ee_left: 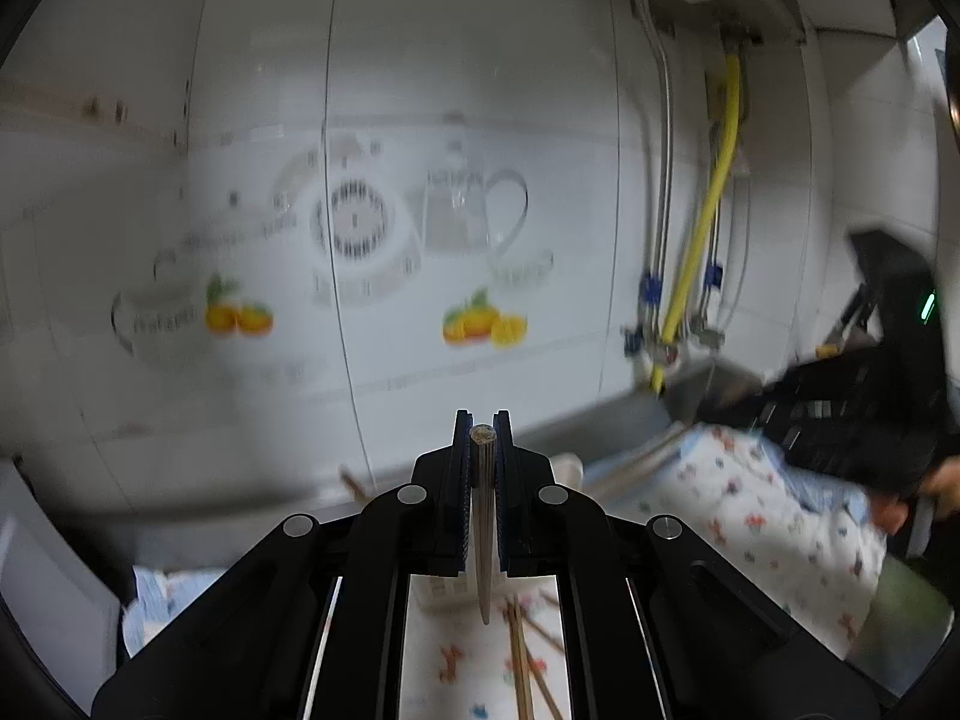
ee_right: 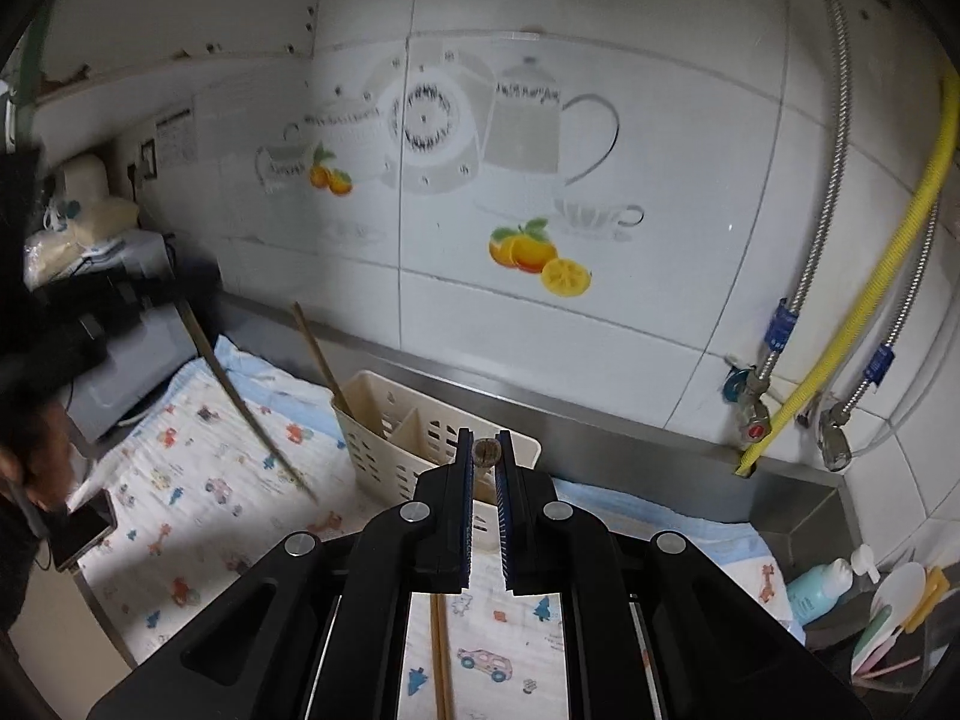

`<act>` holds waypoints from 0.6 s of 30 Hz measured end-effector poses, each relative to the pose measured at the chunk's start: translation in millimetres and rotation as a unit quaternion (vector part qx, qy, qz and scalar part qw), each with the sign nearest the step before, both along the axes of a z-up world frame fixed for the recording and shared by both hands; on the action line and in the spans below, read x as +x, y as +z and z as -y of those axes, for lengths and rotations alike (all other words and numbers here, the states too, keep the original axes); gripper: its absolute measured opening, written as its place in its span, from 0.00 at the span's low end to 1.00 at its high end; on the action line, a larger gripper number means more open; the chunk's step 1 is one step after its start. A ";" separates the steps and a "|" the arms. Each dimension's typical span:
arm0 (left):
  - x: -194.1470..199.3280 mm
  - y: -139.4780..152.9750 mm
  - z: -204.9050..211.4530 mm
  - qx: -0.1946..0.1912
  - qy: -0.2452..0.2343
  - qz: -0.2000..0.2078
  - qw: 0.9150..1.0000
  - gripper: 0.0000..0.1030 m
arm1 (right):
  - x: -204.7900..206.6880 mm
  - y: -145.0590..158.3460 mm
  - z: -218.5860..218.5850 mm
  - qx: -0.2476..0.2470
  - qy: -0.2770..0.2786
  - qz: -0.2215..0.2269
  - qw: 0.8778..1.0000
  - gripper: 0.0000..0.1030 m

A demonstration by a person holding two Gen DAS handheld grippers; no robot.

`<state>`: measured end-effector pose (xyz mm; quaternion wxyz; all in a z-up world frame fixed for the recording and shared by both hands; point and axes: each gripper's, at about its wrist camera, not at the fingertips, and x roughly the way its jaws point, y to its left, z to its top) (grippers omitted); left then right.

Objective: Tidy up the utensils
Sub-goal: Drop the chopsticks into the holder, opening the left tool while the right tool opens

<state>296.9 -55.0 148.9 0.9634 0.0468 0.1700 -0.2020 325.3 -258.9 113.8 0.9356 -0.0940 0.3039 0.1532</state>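
Two grippers, each clamped on a single chopstick, appear in the foreground of their own wrist views. In the left wrist view, the left gripper point(ee_left: 483, 429) has its jaws closed on a chopstick point(ee_left: 483, 516) whose long axis runs along the fingers: the blunt end faces outward at the fingertips, centre frame, and the tapered tip points back toward the lower edge. Beneath it, at lower centre, loose chopsticks point(ee_left: 521, 660) lie on a patterned cloth point(ee_left: 750, 516).

In the right wrist view, the right gripper point(ee_right: 485, 450) likewise pinches a chopstick end point(ee_right: 486, 452) between its fingertips; only the round butt shows, facing outward. Below, at lower centre, one brown chopstick point(ee_right: 441, 660) lies on the cloth point(ee_right: 198, 480), running toward the bottom edge. Just beyond the fingertips stands a cream slotted utensil holder point(ee_right: 384, 444), with a chopstick point(ee_right: 321, 360) leaning in its left compartment, tilted toward the upper left. At middle left, the other gripper's chopstick point(ee_right: 252, 414) slants down to the right. Farthest away is a tiled wall point(ee_right: 600, 30) with fruit decals and a yellow hose point(ee_right: 870, 258) at right.
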 end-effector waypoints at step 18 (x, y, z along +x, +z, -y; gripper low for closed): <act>79.1 0.6 8.9 -0.009 0.056 0.013 0.998 0.05 | 41.2 -43.0 -5.1 -0.007 0.008 -0.057 0.998 0.07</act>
